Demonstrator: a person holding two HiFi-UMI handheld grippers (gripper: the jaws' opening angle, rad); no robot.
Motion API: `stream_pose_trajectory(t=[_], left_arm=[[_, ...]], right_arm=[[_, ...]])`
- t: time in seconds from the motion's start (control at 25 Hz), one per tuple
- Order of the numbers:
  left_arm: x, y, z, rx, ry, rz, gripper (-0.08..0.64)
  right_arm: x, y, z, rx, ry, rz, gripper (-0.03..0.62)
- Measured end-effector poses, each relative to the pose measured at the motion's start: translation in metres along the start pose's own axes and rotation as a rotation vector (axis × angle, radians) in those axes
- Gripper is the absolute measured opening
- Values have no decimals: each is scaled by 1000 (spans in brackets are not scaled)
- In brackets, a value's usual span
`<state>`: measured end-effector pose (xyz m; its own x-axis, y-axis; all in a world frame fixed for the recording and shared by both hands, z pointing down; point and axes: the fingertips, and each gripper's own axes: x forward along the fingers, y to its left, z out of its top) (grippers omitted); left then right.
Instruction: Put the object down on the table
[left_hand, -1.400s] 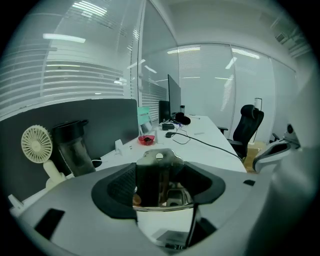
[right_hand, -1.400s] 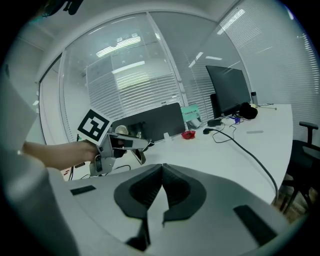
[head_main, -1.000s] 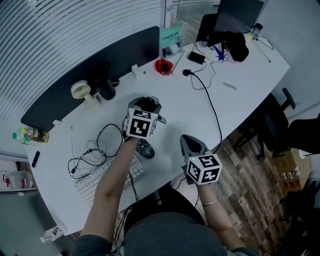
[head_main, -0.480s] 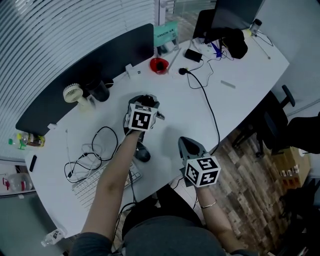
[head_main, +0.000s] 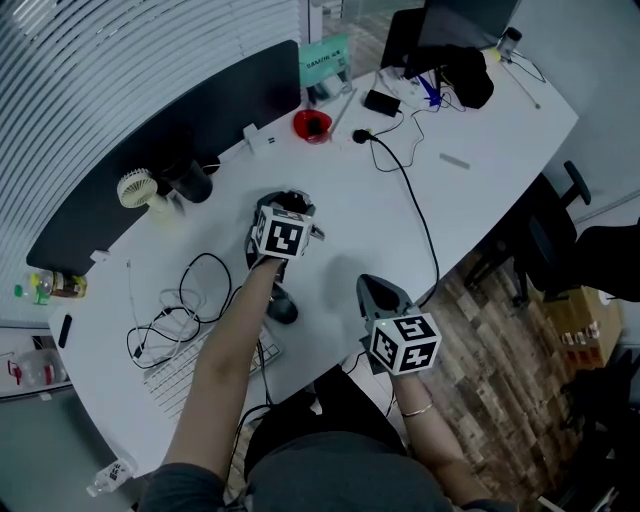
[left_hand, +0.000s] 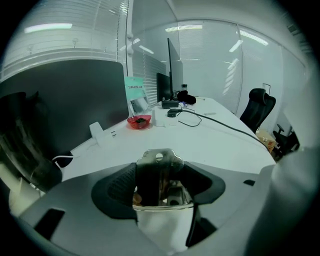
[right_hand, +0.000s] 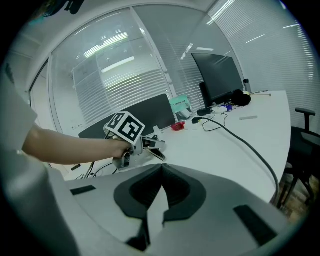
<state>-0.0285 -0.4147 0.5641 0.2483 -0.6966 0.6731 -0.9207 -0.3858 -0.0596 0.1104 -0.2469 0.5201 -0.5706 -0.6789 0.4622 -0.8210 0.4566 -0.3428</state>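
My left gripper (left_hand: 160, 176) is shut on a shiny metal object (left_hand: 159, 161) with a round hole near its top, which stands up between the dark pads. In the head view the left gripper (head_main: 288, 205) hovers over the middle of the white table (head_main: 470, 120), beyond its marker cube. From the right gripper view the left gripper (right_hand: 150, 144) shows in mid-air, with the metal object (right_hand: 156, 152) sticking out toward the table. My right gripper (right_hand: 161, 172) is shut with nothing in it. It hangs near the table's front edge in the head view, right gripper (head_main: 376, 287).
A dark mouse (head_main: 283, 306), a keyboard (head_main: 205, 365) and tangled cables (head_main: 170, 312) lie left of and below the left gripper. A small fan (head_main: 135, 188), a black cup (head_main: 190, 181) and a red bowl (head_main: 313, 125) line the back. A black cable (head_main: 420, 210) crosses the table; an office chair (head_main: 545, 245) stands right.
The left gripper, still holding the metal object, has drifted a little farther from the mouse. The right gripper has stayed put. The head camera shifted slightly.
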Motion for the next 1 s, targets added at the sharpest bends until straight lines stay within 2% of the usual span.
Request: stream_pose_trajectory(t=[0.48, 1.0], left_arm=[[10, 1, -10, 26, 33, 10, 302], [14, -3, -11, 14, 27, 9, 302]], right_arm=[[-4, -4, -6, 9, 11, -13, 6], [-5, -9, -9, 19, 18, -19, 6]])
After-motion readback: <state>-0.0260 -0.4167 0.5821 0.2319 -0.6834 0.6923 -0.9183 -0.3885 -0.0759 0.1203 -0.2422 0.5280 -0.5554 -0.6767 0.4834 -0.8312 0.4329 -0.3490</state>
